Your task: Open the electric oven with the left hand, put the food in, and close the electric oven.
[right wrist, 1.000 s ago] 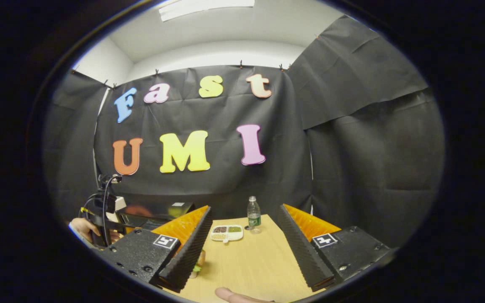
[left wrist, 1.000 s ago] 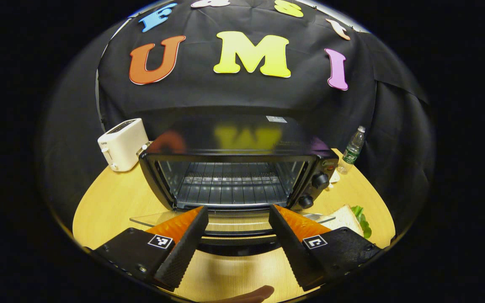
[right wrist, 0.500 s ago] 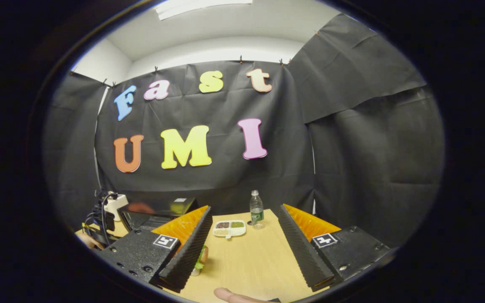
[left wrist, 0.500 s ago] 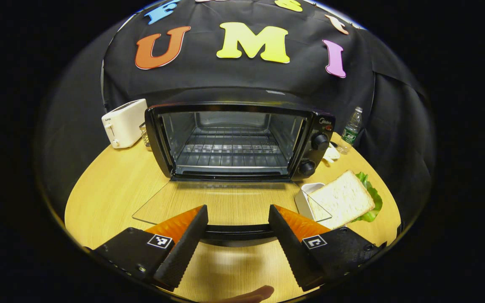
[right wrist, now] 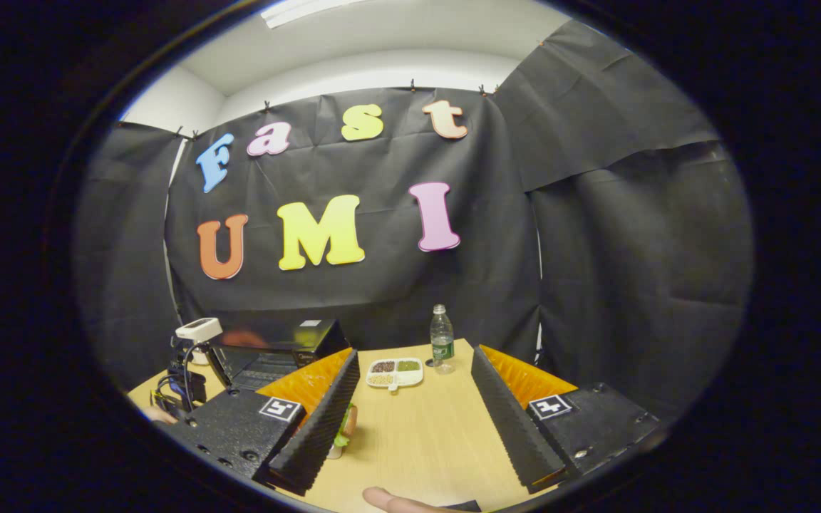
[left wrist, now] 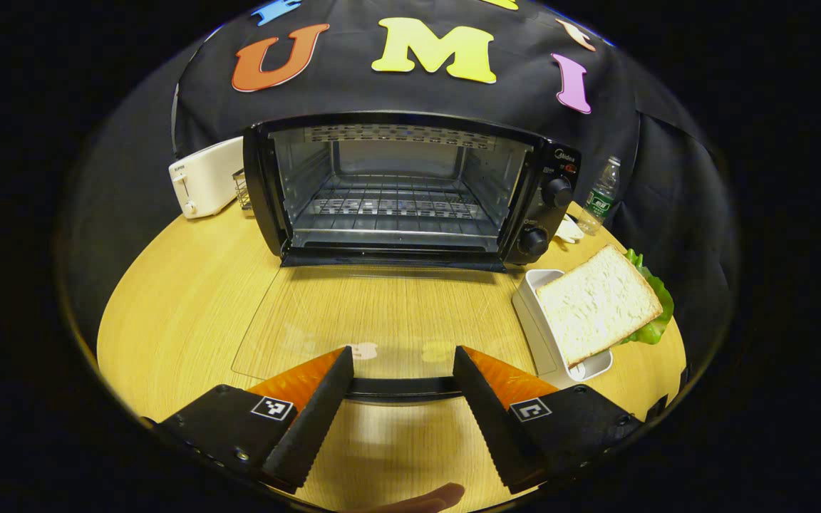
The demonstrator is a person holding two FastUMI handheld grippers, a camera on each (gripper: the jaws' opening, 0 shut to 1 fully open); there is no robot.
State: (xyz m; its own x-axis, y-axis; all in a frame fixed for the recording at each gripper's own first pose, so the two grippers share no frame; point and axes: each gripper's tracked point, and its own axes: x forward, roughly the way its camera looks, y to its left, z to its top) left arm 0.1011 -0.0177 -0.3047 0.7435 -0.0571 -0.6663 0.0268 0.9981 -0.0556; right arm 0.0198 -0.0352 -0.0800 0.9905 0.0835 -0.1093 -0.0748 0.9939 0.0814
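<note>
At the bottom of the left gripper view, the left hand-held gripper [left wrist: 400, 388] stands wide apart, its fingers flanking the door handle [left wrist: 402, 388] without clamping it. The electric oven [left wrist: 410, 189] sits open at upper centre, its glass door [left wrist: 382, 320] flat on the bench [left wrist: 175, 306]. At right, the sandwich [left wrist: 599, 303] rests on a white tray [left wrist: 540, 335]. The right hand-held gripper [right wrist: 414, 410] gapes empty.

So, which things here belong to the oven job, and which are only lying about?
Job: electric oven, its open glass door, door handle, sandwich on white tray, left hand-held gripper.
Lying about: toaster, water bottle, snack dish.
</note>
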